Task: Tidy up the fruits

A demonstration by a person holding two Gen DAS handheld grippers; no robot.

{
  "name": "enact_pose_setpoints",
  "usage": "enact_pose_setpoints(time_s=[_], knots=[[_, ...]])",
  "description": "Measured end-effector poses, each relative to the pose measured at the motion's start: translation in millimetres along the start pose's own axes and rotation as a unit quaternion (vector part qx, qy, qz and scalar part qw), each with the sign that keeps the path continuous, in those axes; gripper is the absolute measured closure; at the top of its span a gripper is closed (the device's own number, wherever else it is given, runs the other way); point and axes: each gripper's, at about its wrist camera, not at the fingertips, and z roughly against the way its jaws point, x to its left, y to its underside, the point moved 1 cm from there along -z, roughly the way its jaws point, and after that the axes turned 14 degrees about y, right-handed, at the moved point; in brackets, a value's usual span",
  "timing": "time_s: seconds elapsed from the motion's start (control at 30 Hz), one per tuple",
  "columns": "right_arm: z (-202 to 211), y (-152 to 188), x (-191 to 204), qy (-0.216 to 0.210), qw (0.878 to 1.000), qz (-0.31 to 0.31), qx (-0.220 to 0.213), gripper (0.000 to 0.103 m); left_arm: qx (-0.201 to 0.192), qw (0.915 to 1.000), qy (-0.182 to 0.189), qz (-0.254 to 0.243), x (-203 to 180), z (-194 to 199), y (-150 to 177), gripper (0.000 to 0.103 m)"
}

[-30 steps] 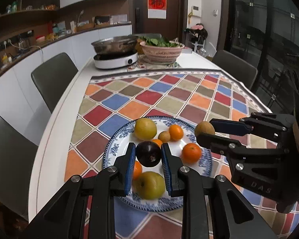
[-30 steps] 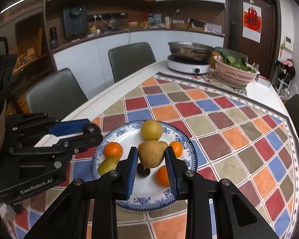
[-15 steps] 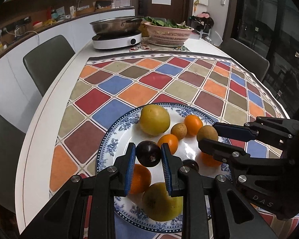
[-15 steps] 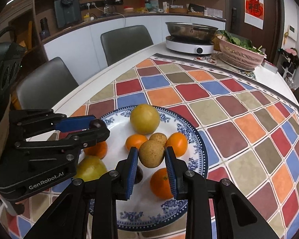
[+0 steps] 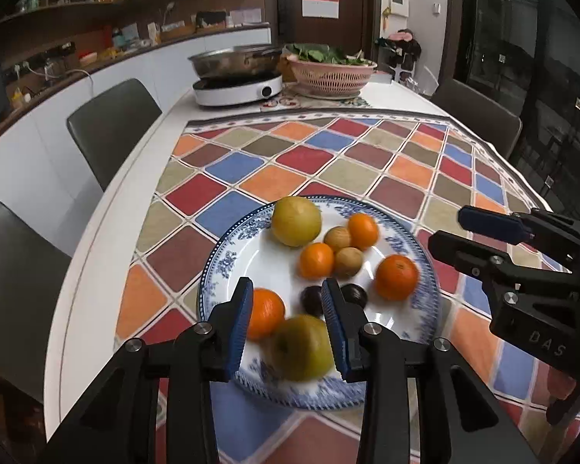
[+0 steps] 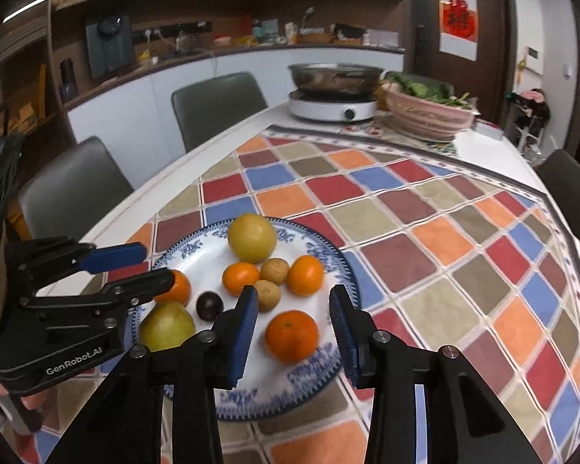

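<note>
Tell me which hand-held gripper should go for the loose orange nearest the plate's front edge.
Right. The right hand-held gripper has just been opening, with nothing held, and the round orange on the blue-patterned white plate sits framed between its fingers. The left hand-held gripper hangs over the yellow-green pear, further away.

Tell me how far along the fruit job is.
Done: every visible fruit lies on the plate, dark plum and brown fruit included. In hand: nothing; left claw and right claw have just been opening, gripping nothing. Left: no loose fruit shows on the tablecloth.
</note>
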Motion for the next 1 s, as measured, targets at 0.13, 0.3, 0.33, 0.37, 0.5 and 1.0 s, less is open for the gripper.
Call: enact_pose_setpoints(time_s=[0.13,0.3,0.33,0.37,0.5,1.0], knots=[[30,7,-10,0.019,1.000,-0.015,-0.018,0.054,-0.024,0.9997,-0.005,0.004,-16,29,4,0.060],[69,23,-20,0.041,0.998,-0.034,-0.022,0.041,-0.042,0.9988,-0.018,0.017,-37,66,19,0.047],[79,27,-22,0.045,0.998,-0.038,-0.026,0.040,-0.046,0.9986,-0.021,0.014,-42,72,23,0.046],[87,31,-23,0.045,0.998,-0.041,-0.029,0.040,-0.051,0.9984,-0.024,0.011,-47,79,28,0.045],[118,51,-27,0.043,0.997,-0.053,-0.028,0.039,-0.075,0.9967,-0.028,0.008,-64,105,44,0.032],[217,107,-24,0.088,0.990,-0.061,-0.089,0.022,-0.115,0.9927,-0.030,0.017,-101,172,102,0.016]])
